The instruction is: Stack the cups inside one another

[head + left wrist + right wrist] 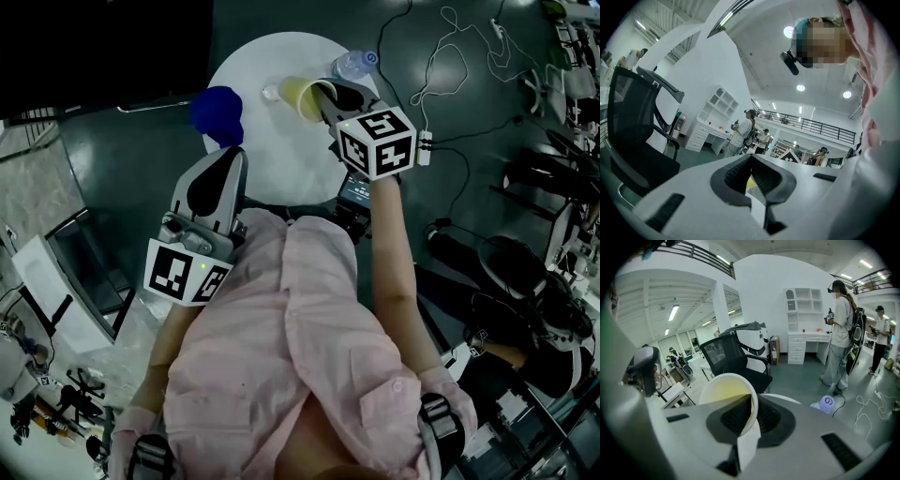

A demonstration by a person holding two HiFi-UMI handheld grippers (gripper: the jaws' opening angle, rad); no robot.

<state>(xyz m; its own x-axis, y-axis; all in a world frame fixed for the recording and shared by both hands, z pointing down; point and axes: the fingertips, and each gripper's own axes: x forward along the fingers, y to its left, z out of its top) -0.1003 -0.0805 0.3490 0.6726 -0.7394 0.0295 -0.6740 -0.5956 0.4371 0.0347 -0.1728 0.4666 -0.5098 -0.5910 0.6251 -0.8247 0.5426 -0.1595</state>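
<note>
Yellow cup [302,97]: held in the air over the far part of the table [281,159], right of its middle.
Yellow cup axis: tilted. In the right gripper view the open mouth [726,392] faces back toward the gripper and the base points away; in the head view the long axis runs from the jaws out to the far left.
Right gripper [325,101]: clamped on the cup's wall at the rim, 1 jaw inside the mouth and 1 outside [752,401], pointing down and away from the person.
Left gripper [234,152]: jaws together with nothing between them [751,157], held at the table's near left edge, tips toward the far side.
Blue cup [216,111]: at the table's far left edge, left of the yellow cup and apart from it; which way it points cannot be told.
Bottle [354,64]: at the table's far right edge, just beyond the yellow cup.
</note>
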